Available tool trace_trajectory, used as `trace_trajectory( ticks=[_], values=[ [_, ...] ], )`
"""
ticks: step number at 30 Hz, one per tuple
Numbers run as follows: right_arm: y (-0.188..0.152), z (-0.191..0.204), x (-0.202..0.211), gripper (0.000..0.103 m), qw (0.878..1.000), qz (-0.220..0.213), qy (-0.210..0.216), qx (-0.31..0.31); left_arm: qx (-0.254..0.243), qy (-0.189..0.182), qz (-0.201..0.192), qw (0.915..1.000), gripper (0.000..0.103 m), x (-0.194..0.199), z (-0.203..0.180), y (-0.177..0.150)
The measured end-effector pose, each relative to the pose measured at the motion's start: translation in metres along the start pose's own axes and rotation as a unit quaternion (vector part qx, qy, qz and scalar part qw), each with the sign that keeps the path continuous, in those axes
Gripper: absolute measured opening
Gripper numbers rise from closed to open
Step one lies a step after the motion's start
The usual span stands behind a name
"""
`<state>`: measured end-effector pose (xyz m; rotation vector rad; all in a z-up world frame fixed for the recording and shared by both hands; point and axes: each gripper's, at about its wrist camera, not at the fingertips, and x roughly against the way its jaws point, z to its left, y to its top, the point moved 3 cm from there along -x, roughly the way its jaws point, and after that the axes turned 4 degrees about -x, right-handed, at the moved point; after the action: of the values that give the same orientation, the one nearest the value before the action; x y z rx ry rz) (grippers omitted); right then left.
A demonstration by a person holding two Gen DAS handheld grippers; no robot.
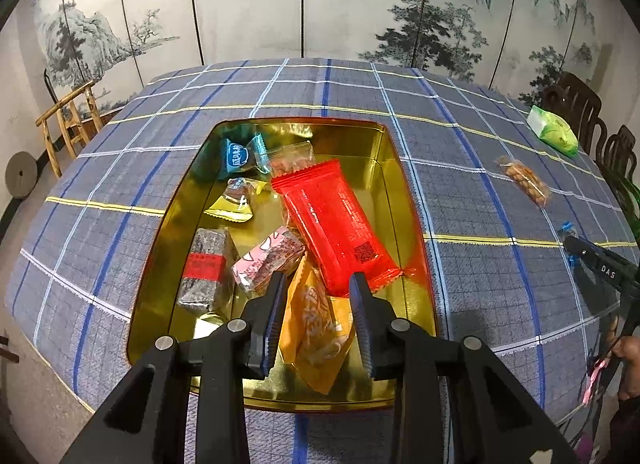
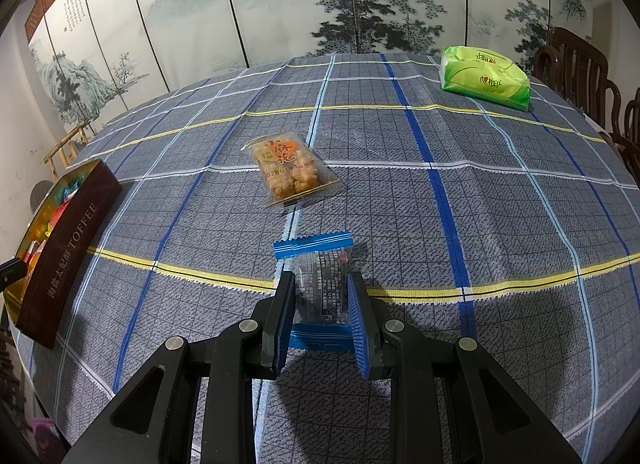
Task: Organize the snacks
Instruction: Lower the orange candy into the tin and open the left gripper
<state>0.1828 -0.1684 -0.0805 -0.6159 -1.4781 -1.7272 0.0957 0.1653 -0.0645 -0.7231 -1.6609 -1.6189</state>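
Landmark: your gold tin (image 1: 404,200), at the left of the bench (image 2: 400,200).
Left claw (image 1: 320,284): narrow, empty, above the tin's near end; the red packet (image 1: 332,220) lies just past its tips.
Right claw (image 2: 320,284): closed on the blue-edged packet (image 2: 318,284), well right of the tin.
Packet axis: runs along the claw, away from you.
Next, likely: carry it left to the tin.
Still out: twist-snack packet (image 2: 290,170), beyond the right claw.

tin (image 2: 60,240): cut off at left edge | small print on blue-ended packet (image 2: 320,288): unreadable
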Motion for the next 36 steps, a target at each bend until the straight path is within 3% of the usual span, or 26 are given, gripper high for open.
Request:
trace_trajectory(
  ticks=[13, 28, 36],
  values=[
    [-0.001, -0.002, 0.003, 0.027, 1.000, -0.001, -0.002, 0.001, 0.005, 0.017, -0.011, 0.9998, 0.037, 0.008, 0.009, -0.003],
    [-0.008, 0.013, 0.021, 0.026, 0.999, 0.013, 0.050, -0.007, 0.005, 0.013, -0.012, 0.9998, 0.040, 0.013, 0.011, -0.005],
    [-0.016, 0.017, 0.017, 0.027, 0.999, 0.032, 0.039, 0.010, 0.008, 0.008, -0.018, 0.9998, 0.042, 0.019, 0.016, -0.004]
  ],
)
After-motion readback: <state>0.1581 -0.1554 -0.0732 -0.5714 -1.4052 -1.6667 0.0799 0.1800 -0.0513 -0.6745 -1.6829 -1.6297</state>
